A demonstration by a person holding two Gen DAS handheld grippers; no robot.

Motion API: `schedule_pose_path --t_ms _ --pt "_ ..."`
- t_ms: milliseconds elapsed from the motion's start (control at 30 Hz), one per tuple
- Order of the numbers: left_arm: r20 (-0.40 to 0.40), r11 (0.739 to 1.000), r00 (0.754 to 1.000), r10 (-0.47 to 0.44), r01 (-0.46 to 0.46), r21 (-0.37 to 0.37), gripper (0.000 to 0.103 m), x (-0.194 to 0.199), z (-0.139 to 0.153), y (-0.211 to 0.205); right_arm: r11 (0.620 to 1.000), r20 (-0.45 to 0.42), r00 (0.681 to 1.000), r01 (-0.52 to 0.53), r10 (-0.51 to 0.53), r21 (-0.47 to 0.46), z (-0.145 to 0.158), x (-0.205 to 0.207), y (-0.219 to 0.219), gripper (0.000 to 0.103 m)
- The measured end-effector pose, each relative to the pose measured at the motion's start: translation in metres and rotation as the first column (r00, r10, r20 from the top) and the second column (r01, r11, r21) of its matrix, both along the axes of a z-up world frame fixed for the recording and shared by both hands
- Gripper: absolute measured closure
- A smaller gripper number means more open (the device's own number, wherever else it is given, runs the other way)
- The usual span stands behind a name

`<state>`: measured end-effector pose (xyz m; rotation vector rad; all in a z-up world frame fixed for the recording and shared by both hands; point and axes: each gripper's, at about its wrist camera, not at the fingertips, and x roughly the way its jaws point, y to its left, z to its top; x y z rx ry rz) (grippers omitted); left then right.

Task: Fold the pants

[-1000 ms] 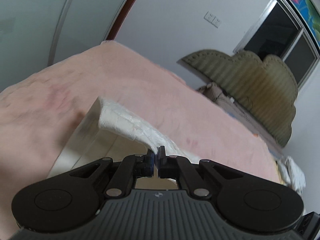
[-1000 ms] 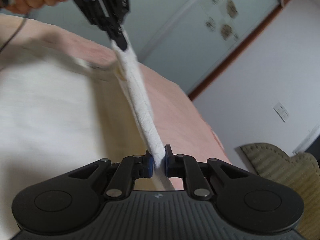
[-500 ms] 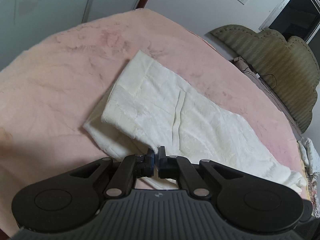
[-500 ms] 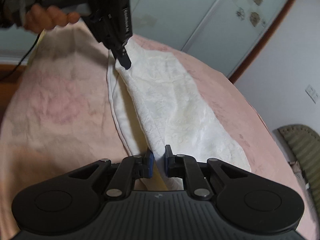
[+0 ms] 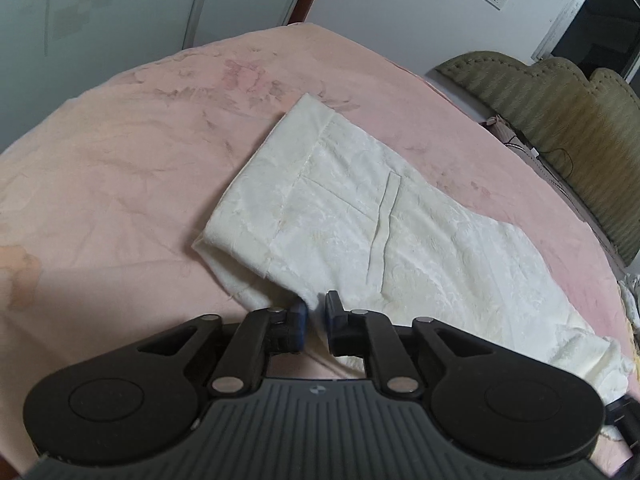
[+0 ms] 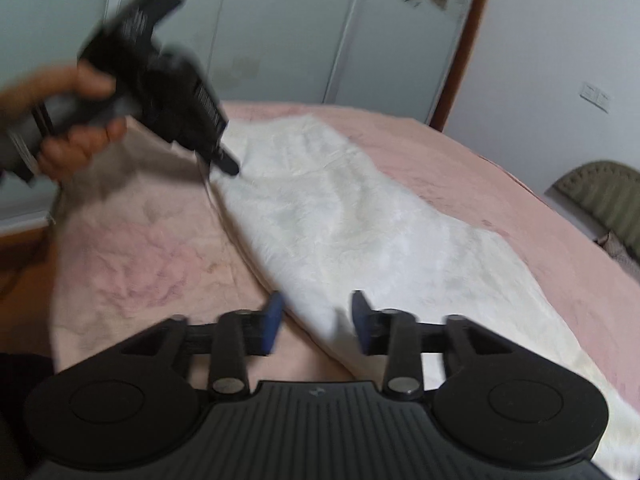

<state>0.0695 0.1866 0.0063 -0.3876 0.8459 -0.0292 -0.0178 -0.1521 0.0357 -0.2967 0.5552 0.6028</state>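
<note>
White pants (image 5: 360, 232) lie folded lengthwise on the pink bed, waistband at the far left, legs running to the right. My left gripper (image 5: 315, 312) sits at the near waistband corner with its jaws a little apart, the fabric edge between them. The pants also show in the right wrist view (image 6: 352, 232), blurred. My right gripper (image 6: 316, 312) is open over the near edge of the legs, with cloth lying between its fingers. The left gripper (image 6: 224, 164) shows there too, held in a hand at the pants' far end.
The pink bedspread (image 5: 120, 160) covers the bed. A green scalloped headboard (image 5: 560, 112) stands at the right. Wardrobe doors (image 6: 280, 28) and a white wall stand behind the bed. Wooden floor (image 6: 20, 272) shows past the bed's left edge.
Both grippers lowered the lifted pants onto the bed, so they now lie flat. The right jaws have opened wide and let go. The left jaws have parted slightly.
</note>
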Motion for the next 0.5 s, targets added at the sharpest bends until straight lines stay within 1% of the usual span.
schedule_pose_path --t_ms 67,100,133,167,200,233,267,300,333,367,400,433,467,500 --pt "0.001 1.000 1.000 0.006 -0.006 0.019 0.081 -0.006 0.005 0.000 0.991 -0.021 0.995 0.099 -0.097 0.089 0.013 -0.003 -0.040 0.056" --pt "0.003 0.999 1.000 0.012 -0.012 0.040 0.081 -0.010 0.009 -0.001 0.977 -0.043 0.986 0.166 -0.162 0.134 0.016 -0.002 -0.062 0.056" --pt "0.008 0.997 1.000 0.023 -0.023 0.075 0.080 -0.014 0.014 -0.004 0.953 -0.072 0.969 0.246 -0.237 0.179 0.018 0.002 -0.087 0.056" --pt "0.025 0.992 0.999 0.035 -0.038 0.118 0.081 -0.018 0.019 -0.007 0.920 -0.103 0.944 0.329 -0.314 0.211 0.016 0.004 -0.110 0.056" --pt "0.051 0.986 0.998 0.041 -0.049 0.162 0.081 -0.022 0.024 -0.012 0.877 -0.145 0.906 0.423 -0.399 0.227 0.011 0.007 -0.132 0.056" --pt "0.070 0.980 0.997 0.035 -0.048 0.195 0.081 -0.025 0.029 -0.019 0.828 -0.215 0.855 0.514 -0.473 0.225 0.003 0.011 -0.153 0.054" --pt "0.083 0.977 0.996 0.015 -0.032 0.210 0.081 -0.025 0.034 -0.027 0.791 -0.305 0.806 0.576 -0.507 0.205 -0.008 0.015 -0.170 0.050" --pt "0.094 0.979 0.995 -0.016 -0.004 0.206 0.080 -0.023 0.039 -0.035 0.772 -0.384 0.765 0.610 -0.517 0.176 -0.019 0.016 -0.183 0.049" --pt "0.102 0.981 0.994 -0.048 0.027 0.192 0.078 -0.021 0.042 -0.044 0.761 -0.407 0.749 0.625 -0.523 0.173 -0.025 0.010 -0.192 0.051" --pt "0.108 0.981 0.990 -0.088 0.068 0.180 0.076 -0.016 0.043 -0.057 0.747 -0.398 0.754 0.630 -0.523 0.213 -0.024 0.001 -0.201 0.052" --pt "0.108 0.978 0.985 -0.132 0.111 0.178 0.069 -0.011 0.043 -0.070 0.715 -0.397 0.750 0.646 -0.530 0.266 -0.020 -0.007 -0.214 0.052" --pt "0.106 0.972 0.979 -0.174 0.153 0.179 0.062 -0.007 0.043 -0.086 0.657 -0.396 0.727 0.682 -0.561 0.321 -0.015 -0.014 -0.232 0.051" --pt "0.107 0.963 0.970 -0.220 0.199 0.181 0.061 -0.003 0.043 -0.103 0.579 -0.395 0.688 0.726 -0.609 0.370 -0.009 -0.019 -0.253 0.050" --pt "0.110 0.949 0.955 -0.276 0.253 0.186 0.060 0.000 0.042 -0.122 0.492 -0.402 0.639 0.766 -0.656 0.415 -0.006 -0.024 -0.277 0.048"
